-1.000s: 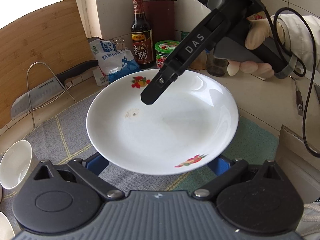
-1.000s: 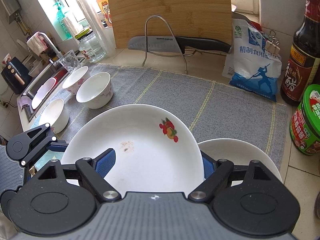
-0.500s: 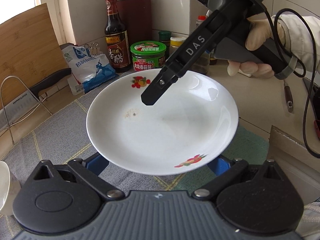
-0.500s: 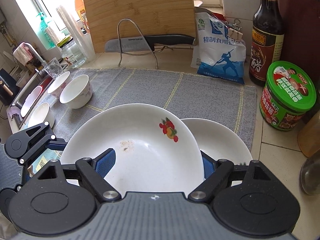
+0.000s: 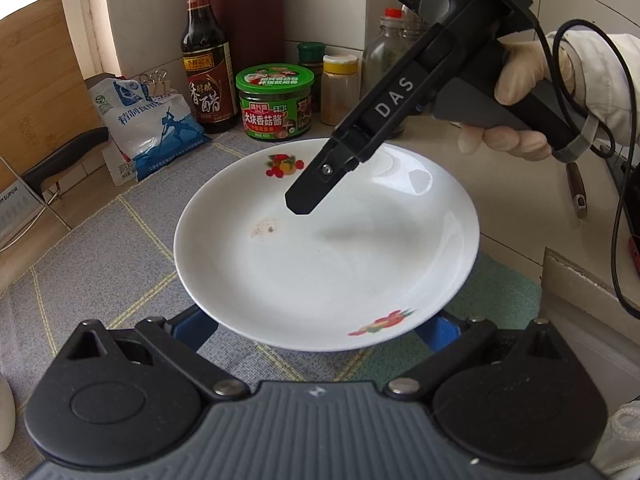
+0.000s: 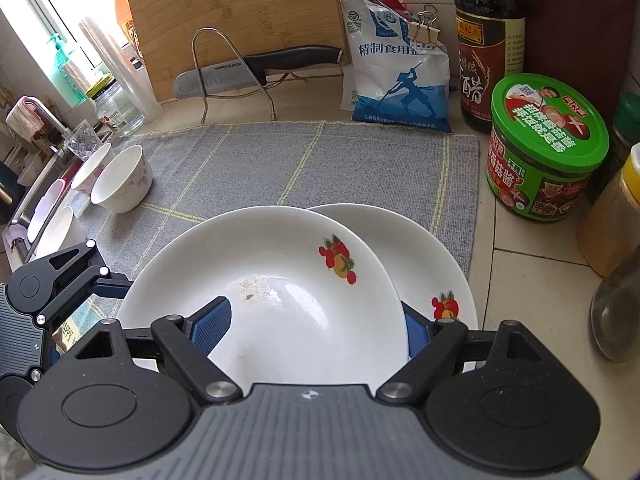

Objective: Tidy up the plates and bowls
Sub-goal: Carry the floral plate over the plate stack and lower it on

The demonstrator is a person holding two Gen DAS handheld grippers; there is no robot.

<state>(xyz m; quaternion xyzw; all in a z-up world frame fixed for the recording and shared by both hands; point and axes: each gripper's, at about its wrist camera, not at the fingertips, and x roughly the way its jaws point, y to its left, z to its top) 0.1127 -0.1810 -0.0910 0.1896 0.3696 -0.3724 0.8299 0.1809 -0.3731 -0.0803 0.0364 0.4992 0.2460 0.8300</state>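
While both grippers carry one white plate (image 6: 280, 300) above the grey mat (image 6: 320, 160) | left gripper (image 5: 316, 330) clamps its near rim | right gripper (image 6: 316, 326) clamps the opposite rim | second plate (image 6: 432, 264) lies beneath, beside green-lidded jar (image 6: 544, 148) | bowls (image 6: 120, 180) near sink

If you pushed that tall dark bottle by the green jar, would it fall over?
Probably, if pushed near the top: the dark bottle is tall and narrow, so it looks tippy. It seems to be glass, so a fall onto the hard counter might crack it. The green jar stands close beside it and might catch it on that side.
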